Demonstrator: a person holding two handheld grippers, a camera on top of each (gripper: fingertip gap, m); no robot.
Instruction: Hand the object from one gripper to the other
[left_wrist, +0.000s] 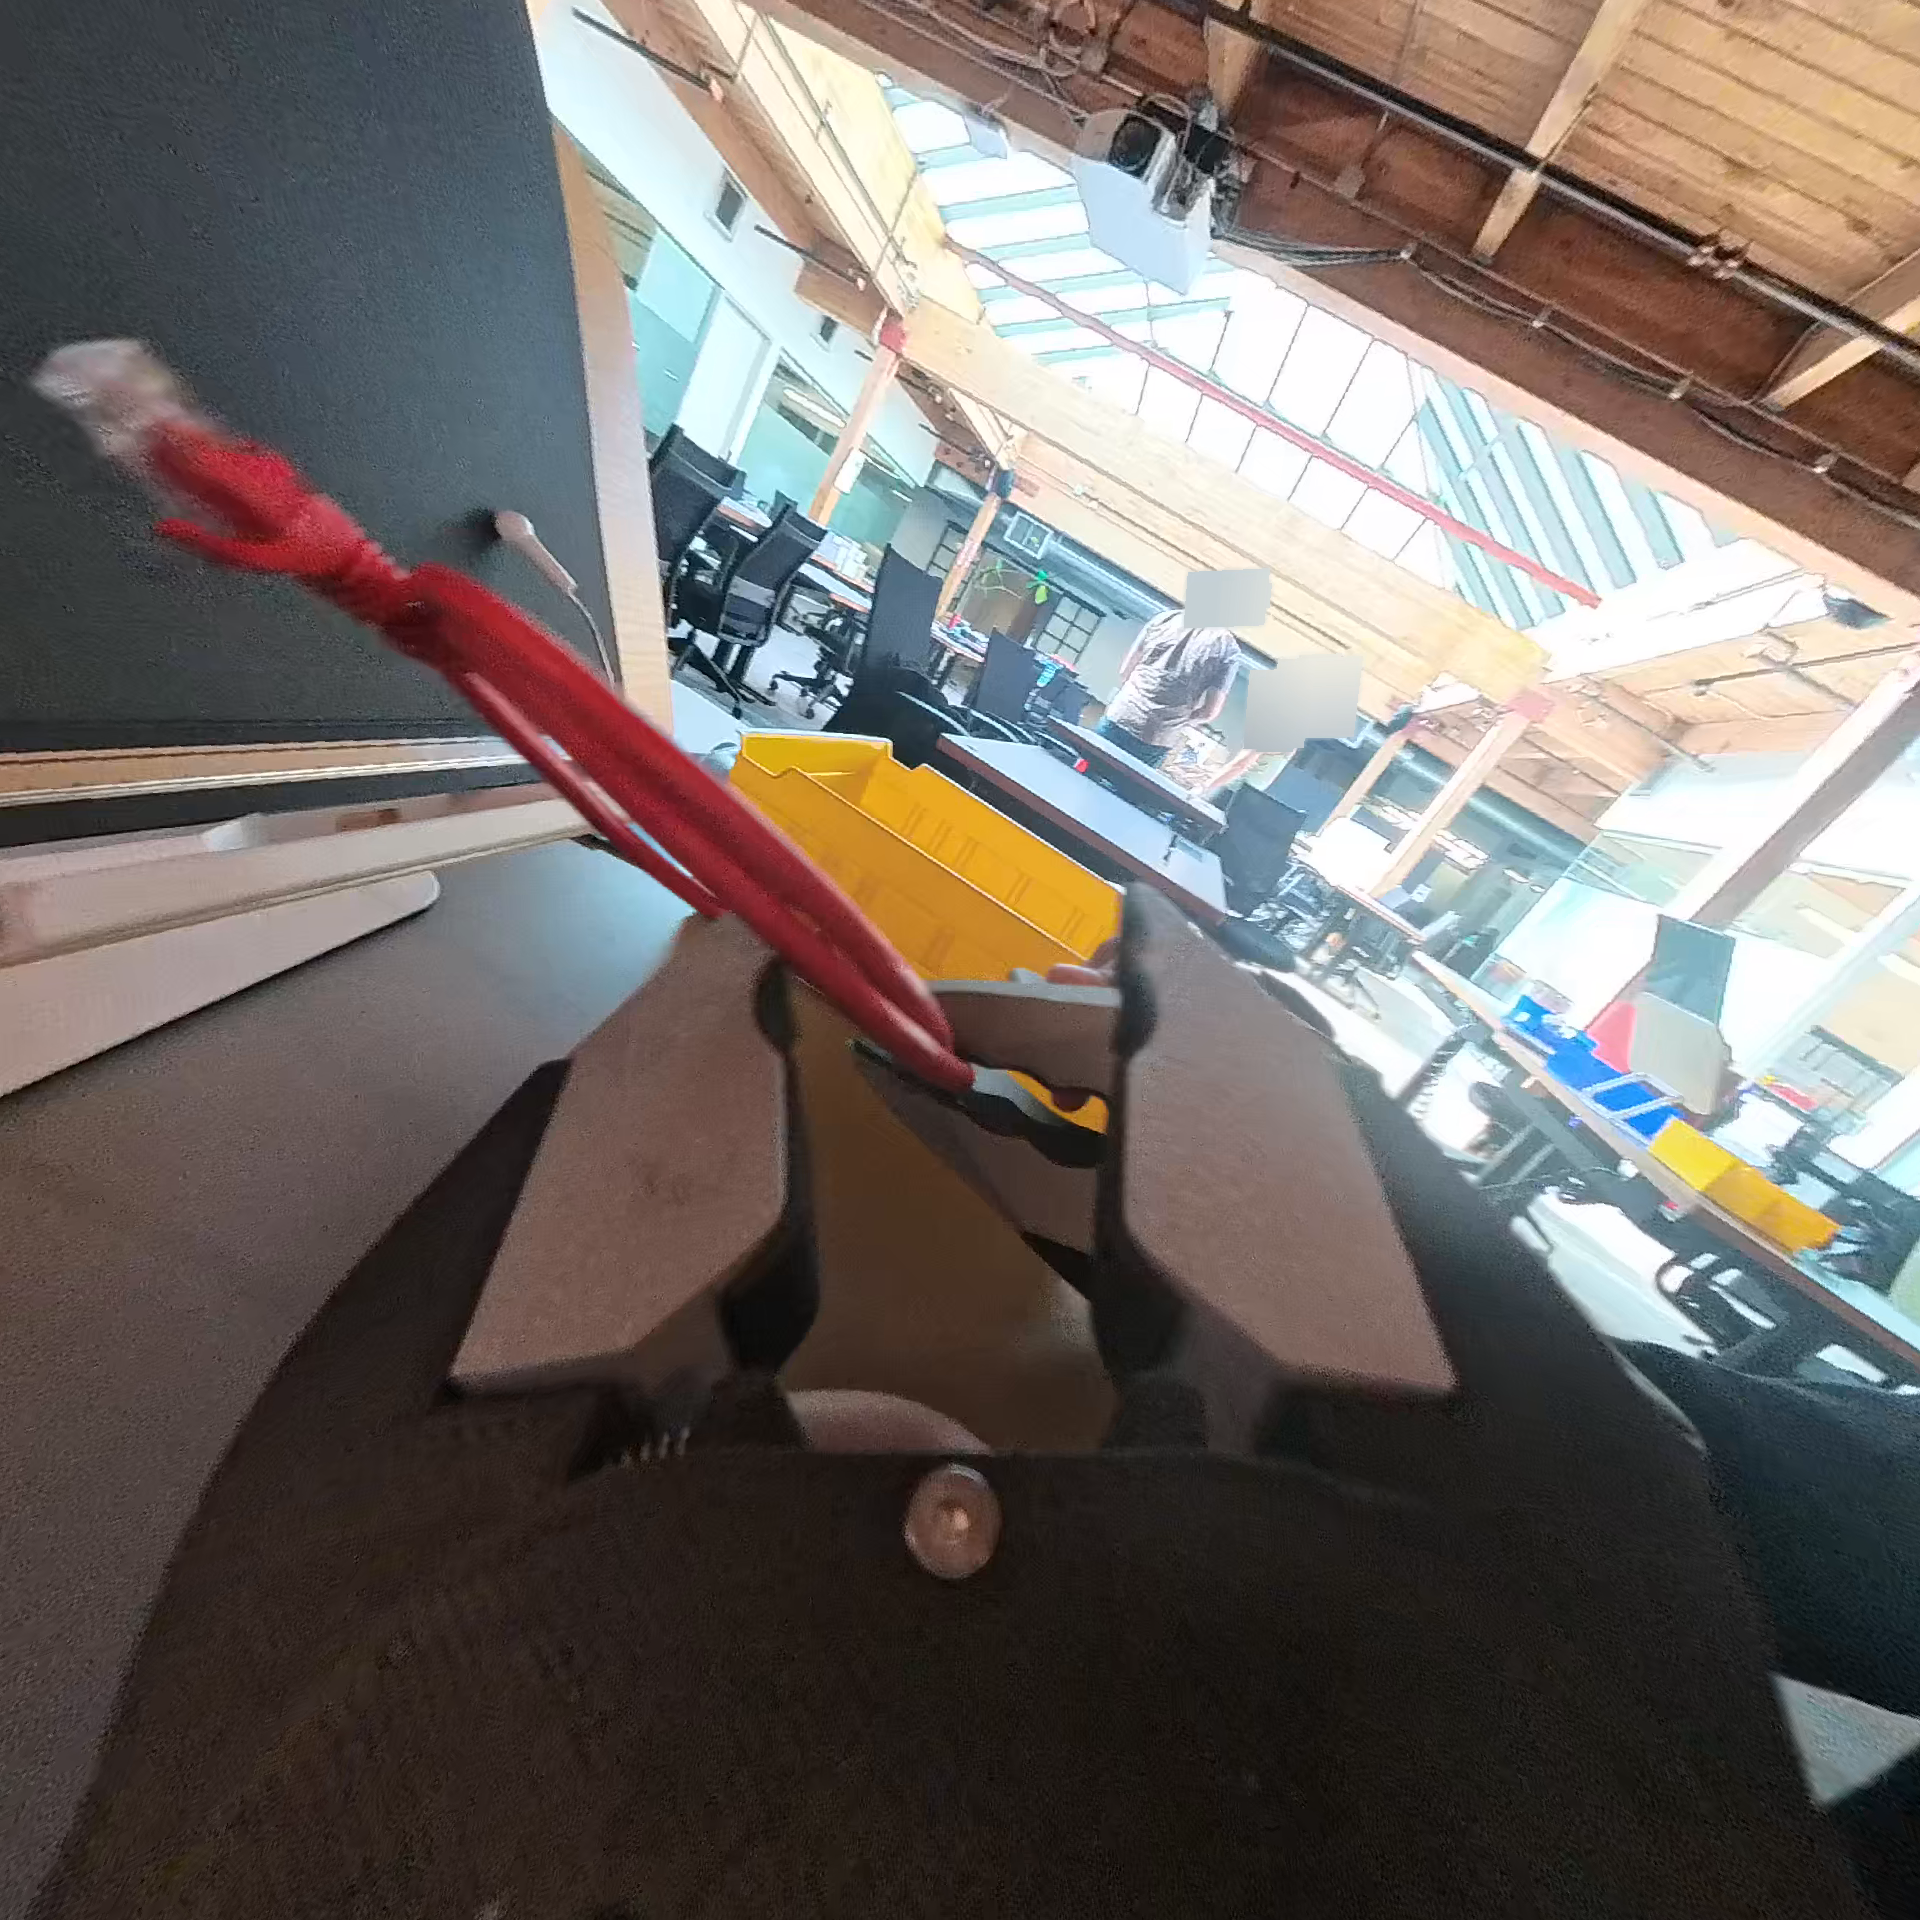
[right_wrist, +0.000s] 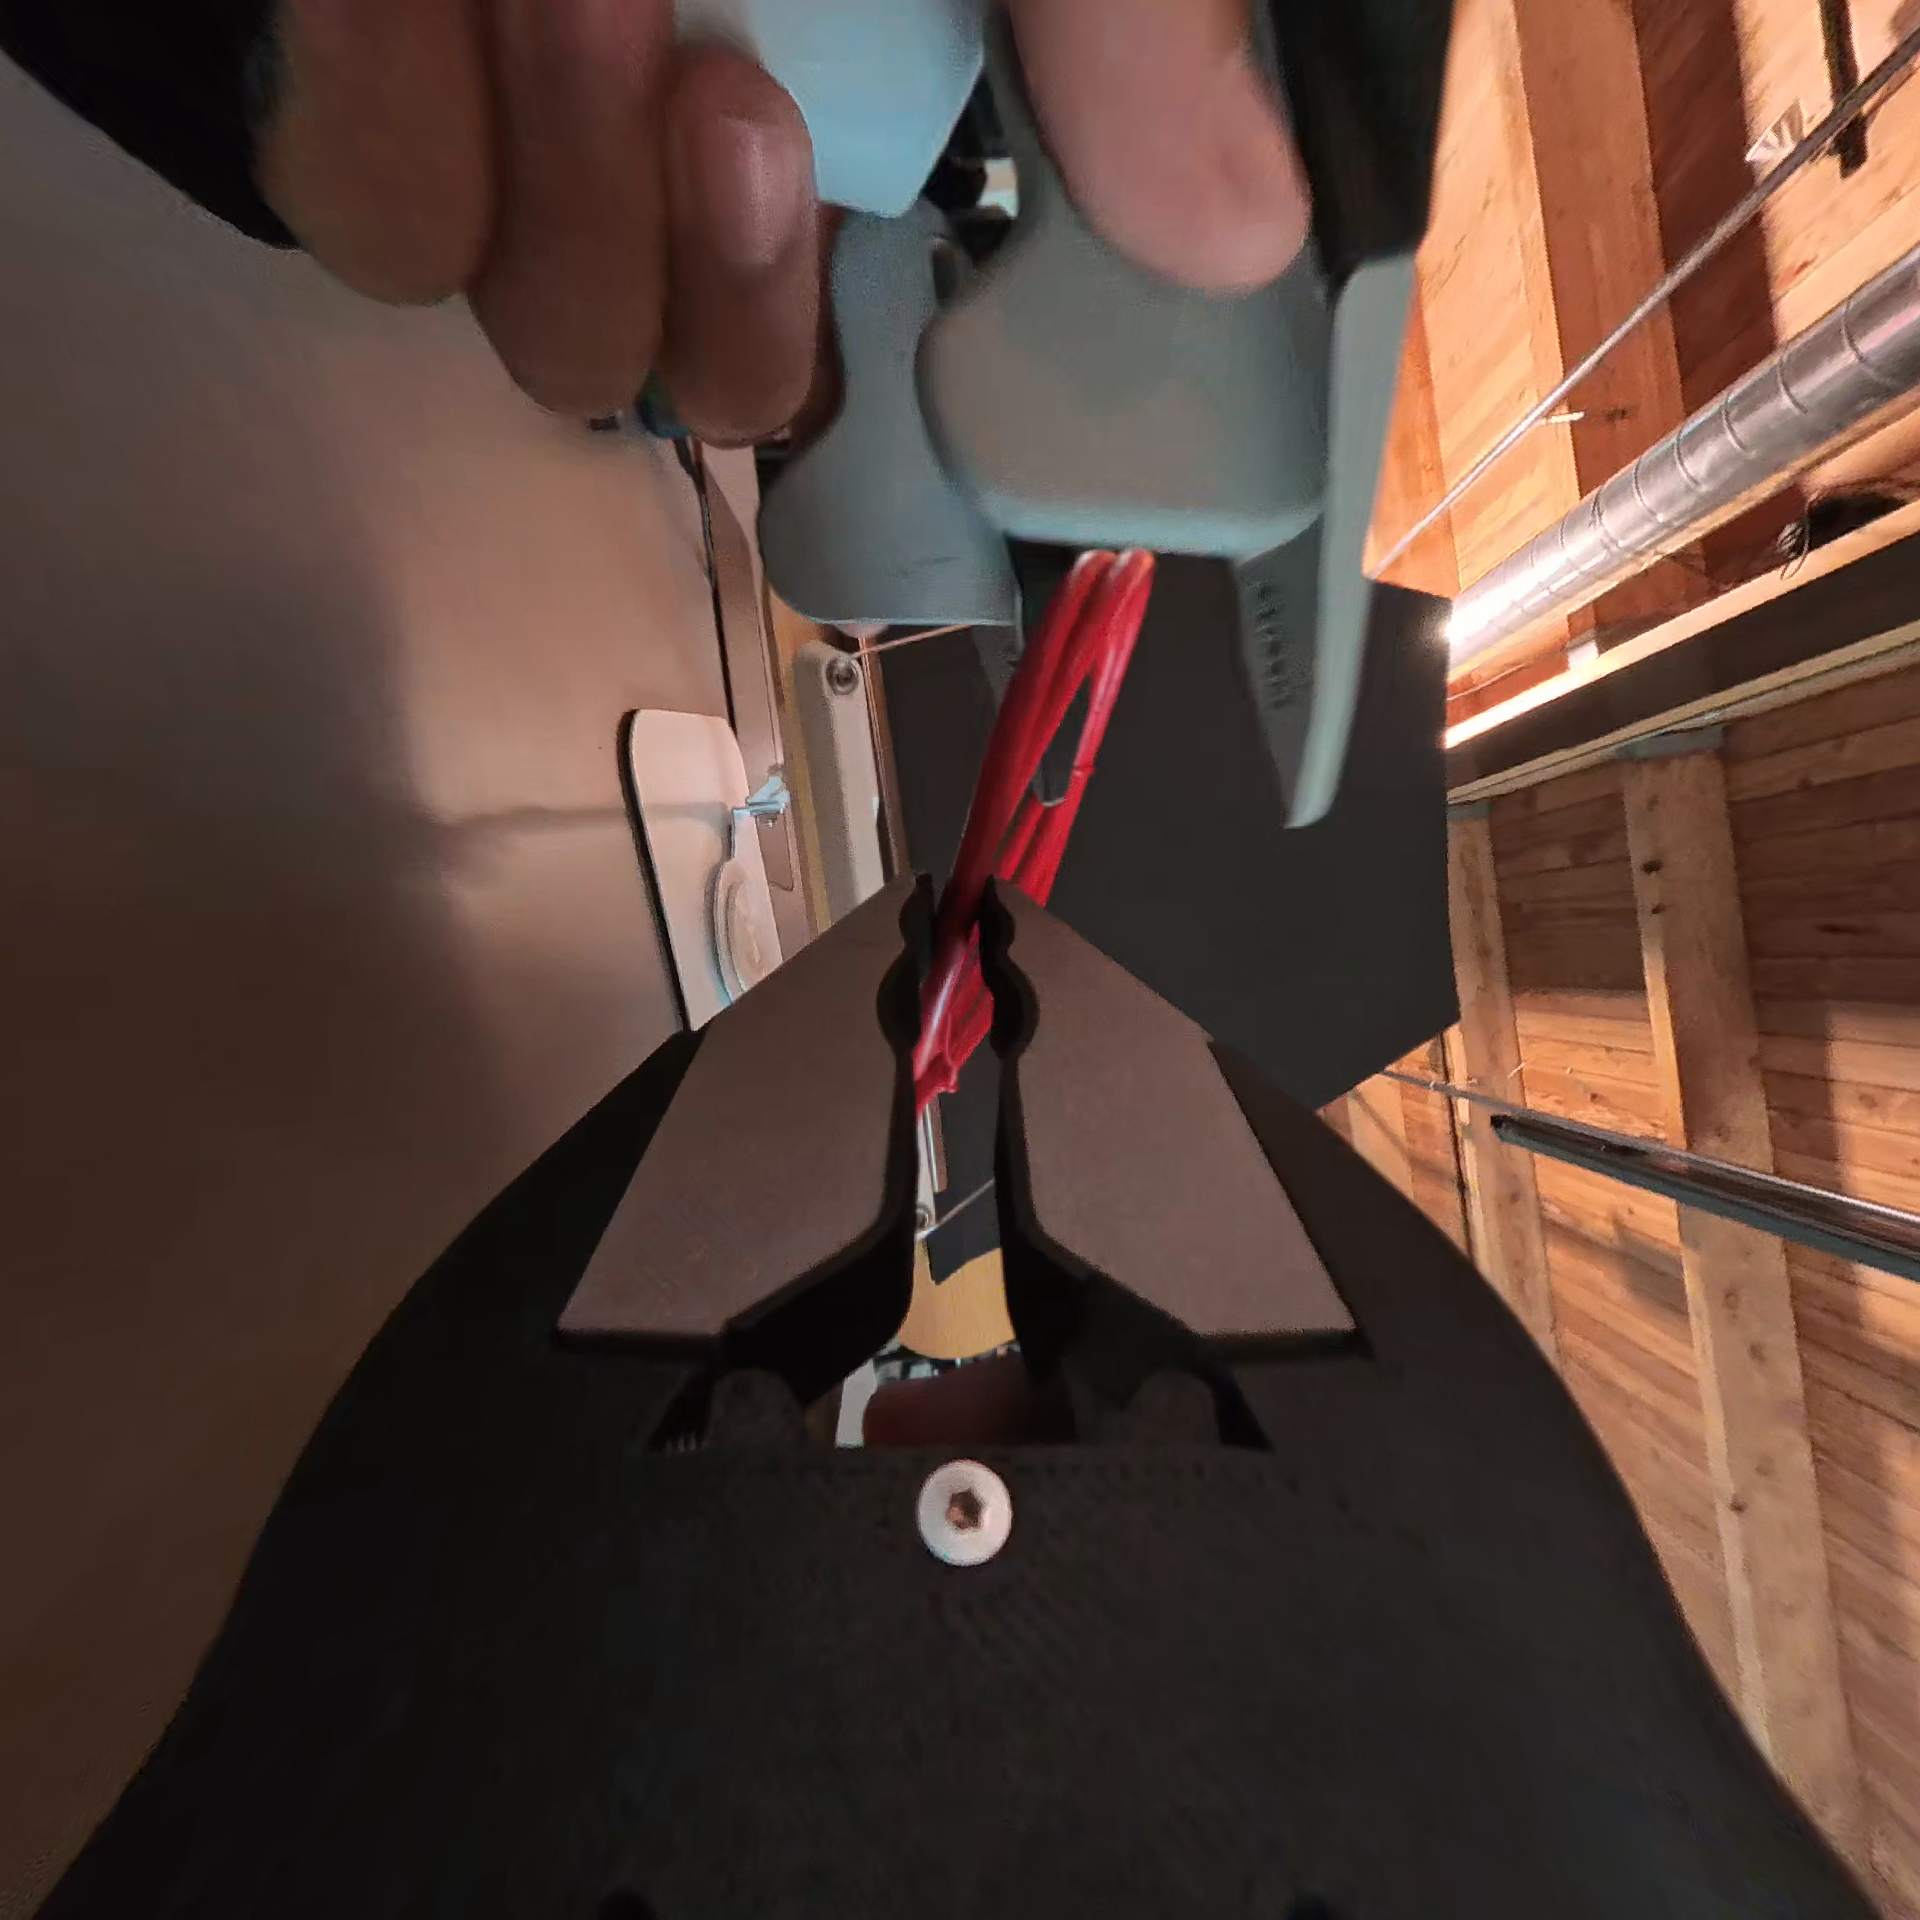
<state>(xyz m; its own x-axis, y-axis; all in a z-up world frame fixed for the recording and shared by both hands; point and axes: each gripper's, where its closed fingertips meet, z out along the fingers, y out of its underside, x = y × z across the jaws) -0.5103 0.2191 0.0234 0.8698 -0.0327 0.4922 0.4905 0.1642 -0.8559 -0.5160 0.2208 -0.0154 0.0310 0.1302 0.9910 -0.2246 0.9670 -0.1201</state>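
yellow bin (left_wrist: 935, 862) on dark table (left_wrist: 312, 1091) | office chairs (left_wrist: 748, 592) | metal duct (right_wrist: 1662, 457)

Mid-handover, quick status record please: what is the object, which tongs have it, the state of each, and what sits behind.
object: red cable, bundled, with a clear plug at its far end
right tongs: shut on the red cable
left tongs: open, fingers apart, the cable passing between them
contact, left: cannot tell whether either finger touches the cable
handover: not complete from what shows; only the right tongs clearly grip it
background: yellow bin on the dark table
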